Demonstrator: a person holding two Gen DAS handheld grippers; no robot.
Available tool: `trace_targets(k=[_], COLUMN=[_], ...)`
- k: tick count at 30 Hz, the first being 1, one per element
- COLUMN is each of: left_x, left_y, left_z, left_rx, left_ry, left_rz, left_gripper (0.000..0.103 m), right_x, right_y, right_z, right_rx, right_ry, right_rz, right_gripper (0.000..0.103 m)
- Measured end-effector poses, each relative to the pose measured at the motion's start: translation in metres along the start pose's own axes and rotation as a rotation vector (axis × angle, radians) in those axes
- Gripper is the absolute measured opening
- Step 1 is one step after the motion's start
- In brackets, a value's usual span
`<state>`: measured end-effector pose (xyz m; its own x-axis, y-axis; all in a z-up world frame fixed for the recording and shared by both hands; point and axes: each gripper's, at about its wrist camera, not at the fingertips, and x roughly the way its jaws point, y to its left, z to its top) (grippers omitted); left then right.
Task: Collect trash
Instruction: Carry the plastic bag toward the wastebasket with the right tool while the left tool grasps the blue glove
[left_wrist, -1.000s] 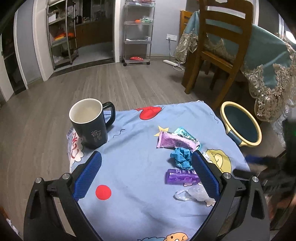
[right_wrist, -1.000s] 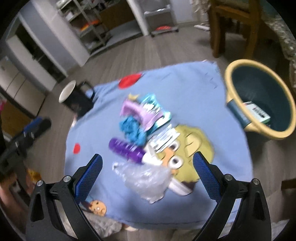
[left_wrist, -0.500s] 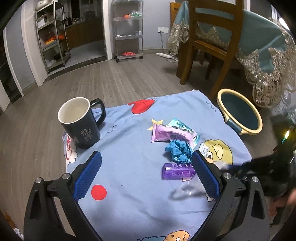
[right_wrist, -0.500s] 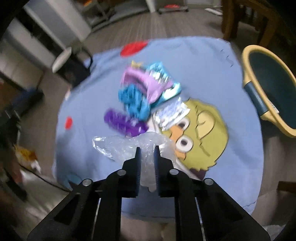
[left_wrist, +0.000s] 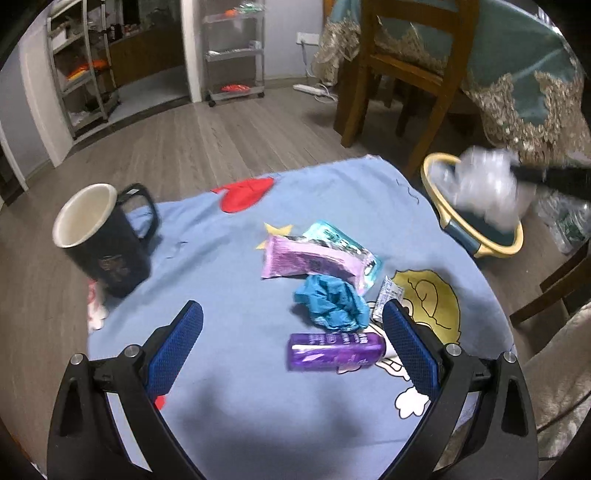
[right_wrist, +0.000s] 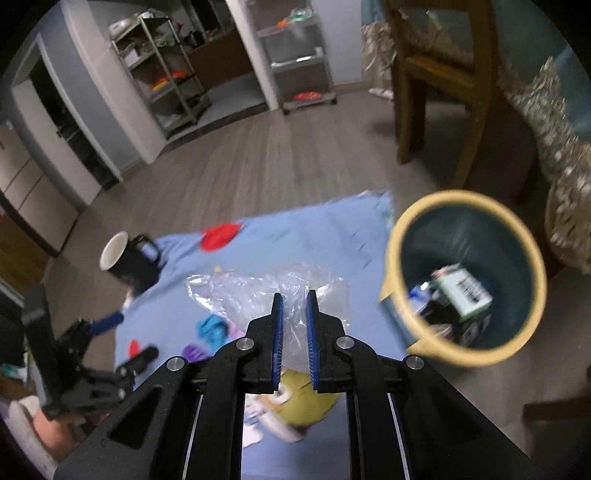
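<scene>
From the left wrist, the left hand-held gripper (left_wrist: 291, 332) hangs over the blue cartoon cloth (left_wrist: 229, 280) with its jaws spread wide and nothing between them. The purple wrapper (left_wrist: 334, 350) lies just inside its right finger and the crumpled blue scrap (left_wrist: 330, 306) just beyond that, so it looks lined up for the next pick. A pink packet (left_wrist: 303, 258) sits further ahead, and the dark mug (left_wrist: 103, 240) stands well off to its left, out of the way. Far to its right, the clear plastic bag (left_wrist: 487, 188) shows blurred over the yellow-rimmed bin (left_wrist: 480, 247).

From the right wrist, the right hand-held gripper (right_wrist: 293, 295) is pressed together on the clear plastic bag (right_wrist: 266, 291), the film bunched up and spilling ahead of the fingertips. The bin (right_wrist: 465, 277) sits on the floor ahead and to its right, mouth open, with a white carton (right_wrist: 463, 293) already inside. The pinch probably holds the light film for the carry.
</scene>
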<state>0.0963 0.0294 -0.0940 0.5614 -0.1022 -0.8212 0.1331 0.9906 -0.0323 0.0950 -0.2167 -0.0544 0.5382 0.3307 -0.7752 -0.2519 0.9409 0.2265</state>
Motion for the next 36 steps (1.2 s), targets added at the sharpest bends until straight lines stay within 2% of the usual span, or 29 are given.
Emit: trace_targets(k=[3, 5, 8, 16, 18, 21, 23, 24, 26, 36], left_x=[0.020, 0.035, 0.052, 0.092, 0.097, 0.103, 0.104, 0.103, 0.101, 0.069], left_y=[-0.012, -0.020, -0.028, -0.034, -0.033, -0.029, -0.027, -0.027, -0.026, -0.025], left_z=[0.001, 0.002, 0.004, 0.000, -0.001, -0.003, -0.004, -0.005, -0.004, 0.006], left_rx=[0.035, 0.048, 0.054, 0.053, 0.047, 0.035, 0.032, 0.031, 0.029, -0.006], left_ry=[0.034, 0.054, 0.069, 0.145, 0.158, 0.191, 0.205, 0.208, 0.205, 0.100], left_rz=[-0.005, -0.012, -0.013, -0.008, -0.018, -0.033, -0.036, -0.042, -0.049, -0.014], left_gripper=[0.096, 0.096, 0.096, 0.094, 0.088, 0.072, 0.052, 0.049, 0.045, 0.043], right_x=[0.001, 0.011, 0.017, 0.025, 0.025, 0.026, 0.027, 0.028, 0.028, 0.029], right_y=[-0.022, -0.039, -0.048, -0.051, -0.050, -0.048, -0.047, -0.047, -0.047, -0.056], right_z=[0.007, 0.005, 0.002, -0.002, -0.002, -0.002, -0.002, -0.002, -0.002, -0.004], right_rx=[0.048, 0.129, 0.174, 0.195, 0.199, 0.196, 0.192, 0.192, 0.194, 0.234], right_ry=[-0.028, 0.004, 0.023, 0.049, 0.052, 0.057, 0.061, 0.062, 0.064, 0.067], right_rz=[0.007, 0.051, 0.081, 0.103, 0.111, 0.116, 0.119, 0.118, 0.116, 0.102], right_gripper=[0.013, 0.013, 0.013, 0.013, 0.013, 0.013, 0.013, 0.013, 0.013, 0.013])
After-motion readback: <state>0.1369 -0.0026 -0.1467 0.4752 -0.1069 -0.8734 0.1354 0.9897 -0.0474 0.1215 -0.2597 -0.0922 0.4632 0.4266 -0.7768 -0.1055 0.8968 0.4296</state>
